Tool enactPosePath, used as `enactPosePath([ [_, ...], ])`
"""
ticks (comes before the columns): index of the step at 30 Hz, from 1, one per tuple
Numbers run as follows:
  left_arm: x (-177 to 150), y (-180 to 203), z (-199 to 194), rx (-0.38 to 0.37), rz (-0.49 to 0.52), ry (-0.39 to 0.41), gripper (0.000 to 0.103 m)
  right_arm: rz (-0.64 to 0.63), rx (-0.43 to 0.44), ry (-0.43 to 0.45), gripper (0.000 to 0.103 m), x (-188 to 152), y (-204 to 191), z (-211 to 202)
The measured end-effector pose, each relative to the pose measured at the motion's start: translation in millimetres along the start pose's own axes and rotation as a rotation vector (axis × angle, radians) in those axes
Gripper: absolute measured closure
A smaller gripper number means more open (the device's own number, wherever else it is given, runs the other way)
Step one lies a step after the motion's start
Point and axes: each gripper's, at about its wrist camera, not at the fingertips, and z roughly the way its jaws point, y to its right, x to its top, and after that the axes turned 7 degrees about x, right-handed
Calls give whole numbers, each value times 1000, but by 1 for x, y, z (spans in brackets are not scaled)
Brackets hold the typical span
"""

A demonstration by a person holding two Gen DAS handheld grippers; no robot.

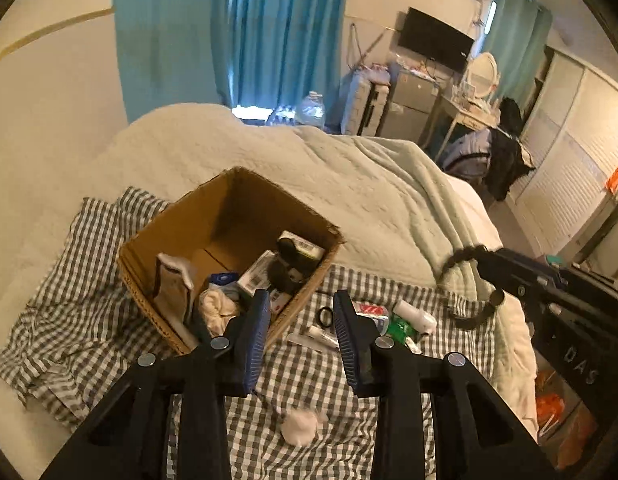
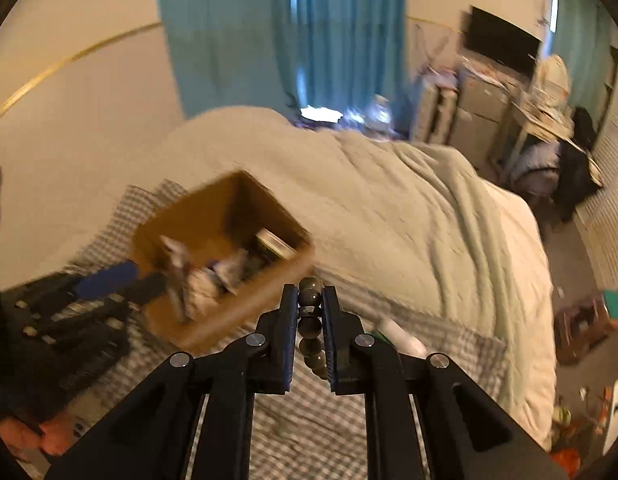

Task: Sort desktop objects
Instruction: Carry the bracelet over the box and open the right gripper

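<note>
Bead bracelet: string of round dark olive-grey glossy beads, one small metallic spacer among them, pinched between the pads of the right tool, jaws nearly together with only the beads' width between them; top bead pokes out above the fingertips and the string runs down along the gap. In the left wrist view the same bracelet hangs as a dark loop from the right tool, in the air over the right side of the bed. Left tool is part open, narrow-to-medium gap, blue ribbed pads touching nothing, nothing between them; it is in the air above the checked cloth. Cardboard box sits open on the checked cloth on the bed, left of centre; inside: a folded grey-white sock-like piece, crumpled white cloth, small barcoded cartons, a black item, something blue. On the cloth just right of the box: a black ring, a red-white tube, a green packet, a white roll, a white tube. A white cotton wad lies nearer the camera on the cloth. Pale green quilt covers the rest of the bed. Right wrist view is motion-blurred; box and left tool are smeared at left.
</note>
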Motion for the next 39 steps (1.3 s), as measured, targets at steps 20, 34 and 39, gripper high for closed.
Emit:
enactPosePath([
  [20,3,-115,96,175,-184,-134,8,124,212,17,40,51,-36,130],
  [34,-25,-57,60,134,-131,-102,7,114,91,45,40,22,15,56],
  [39,-68,-25,46,96,-117,-77,2,142,40,42,40,-11,46,26],
])
